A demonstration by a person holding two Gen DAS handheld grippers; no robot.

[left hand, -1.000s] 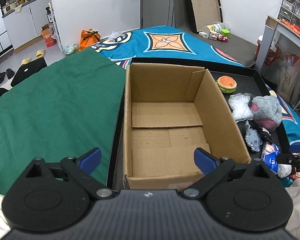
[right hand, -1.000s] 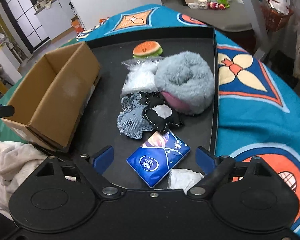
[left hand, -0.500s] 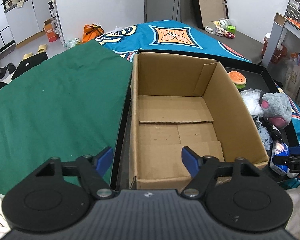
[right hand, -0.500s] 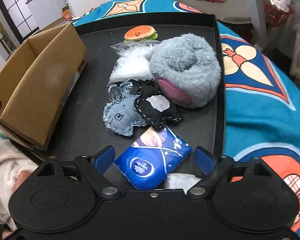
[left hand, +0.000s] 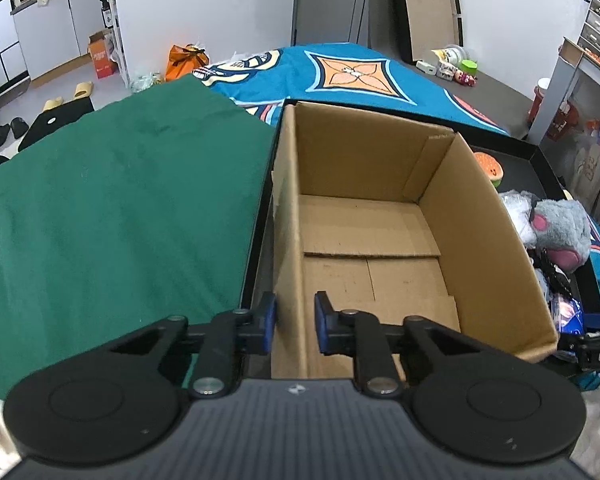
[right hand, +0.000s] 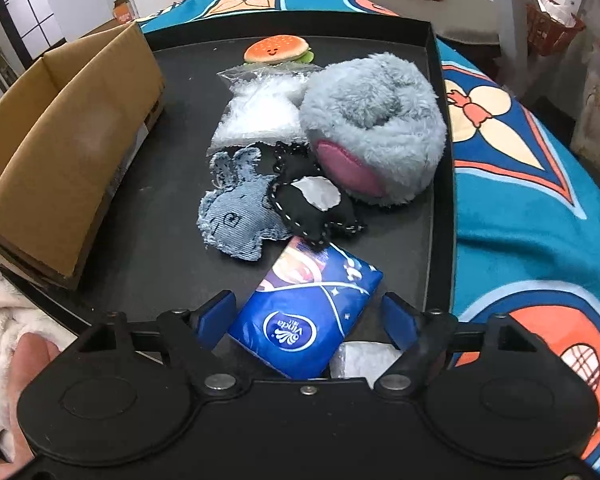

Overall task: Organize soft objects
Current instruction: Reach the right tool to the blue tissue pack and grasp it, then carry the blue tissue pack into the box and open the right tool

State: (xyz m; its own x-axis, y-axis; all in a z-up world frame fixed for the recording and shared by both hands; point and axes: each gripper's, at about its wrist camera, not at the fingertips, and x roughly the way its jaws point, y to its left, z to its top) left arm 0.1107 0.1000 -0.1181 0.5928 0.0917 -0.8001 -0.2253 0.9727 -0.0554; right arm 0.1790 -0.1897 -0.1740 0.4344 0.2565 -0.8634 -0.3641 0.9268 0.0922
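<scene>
An empty open cardboard box stands on the black tray. My left gripper is shut on the box's left wall at its near corner, one pad on each side. My right gripper is open, its pads on either side of a blue tissue pack at the tray's near end. Beyond the pack lie a denim plush, a black plush, a fluffy grey plush, a clear bag of white stuffing and a burger plush.
A green cloth covers the surface left of the box. A blue patterned blanket lies right of the tray. The box fills the tray's left part. A white packet lies under my right gripper. Shelves and clutter stand behind.
My left gripper has shifted left and closed its pads on the box's left wall. My right gripper has moved forward and lower, so its open pads now flank the tissue pack.
</scene>
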